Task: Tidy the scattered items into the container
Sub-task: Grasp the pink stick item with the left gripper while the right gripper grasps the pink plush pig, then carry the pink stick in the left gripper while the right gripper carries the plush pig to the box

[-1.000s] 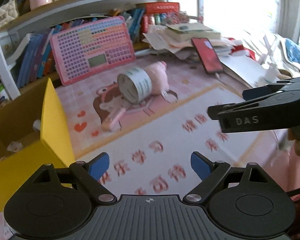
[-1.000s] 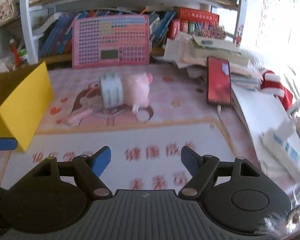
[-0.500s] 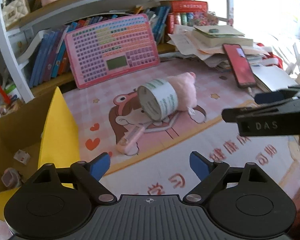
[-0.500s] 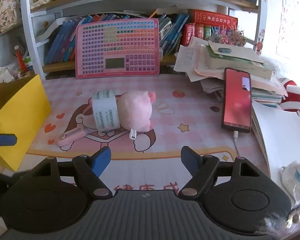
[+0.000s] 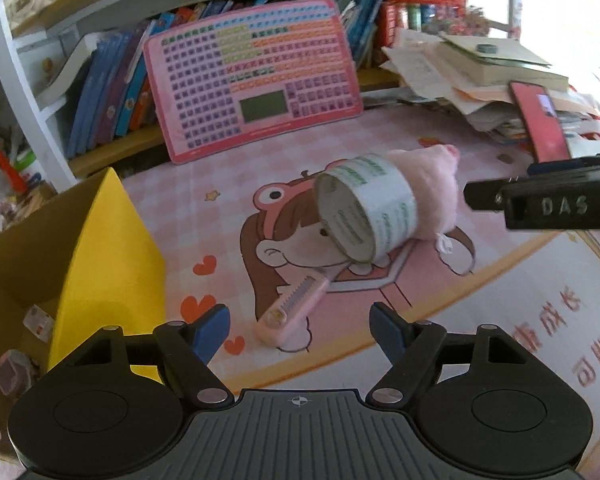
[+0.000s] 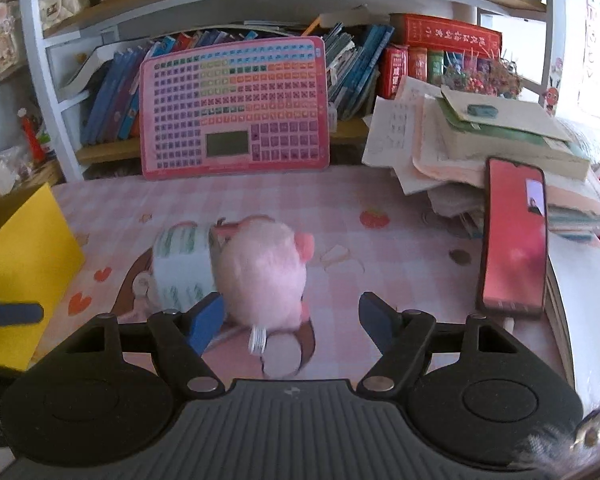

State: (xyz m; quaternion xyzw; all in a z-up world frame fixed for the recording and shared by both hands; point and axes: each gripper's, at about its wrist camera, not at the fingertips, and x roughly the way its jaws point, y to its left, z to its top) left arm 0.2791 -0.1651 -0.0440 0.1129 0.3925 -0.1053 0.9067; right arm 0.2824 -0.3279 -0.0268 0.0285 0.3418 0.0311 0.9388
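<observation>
Waiting mid-bench are the tape roll (image 5: 370,210), pink plush (image 6: 262,276) and cutter (image 5: 292,310); both hand-held grippers, left (image 5: 300,330) and right (image 6: 292,320), gape empty, jaws just narrowing; box (image 5: 108,240) holds little.

Pink cartoon desk mat (image 5: 380,152), white shelf frame (image 6: 44,92) crammed with books (image 6: 112,96), bright daylight from the right, stacked papers (image 6: 420,144)

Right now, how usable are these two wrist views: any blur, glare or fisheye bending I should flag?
Left wrist view: mostly sharp, the tape roll and pink utility knife read clearly; shelf lines bow, upper right corner blown out by window light. Right wrist view: the pink plush toy and tape roll are motion-smeared; phone sharper; window glare at right edge.
</observation>
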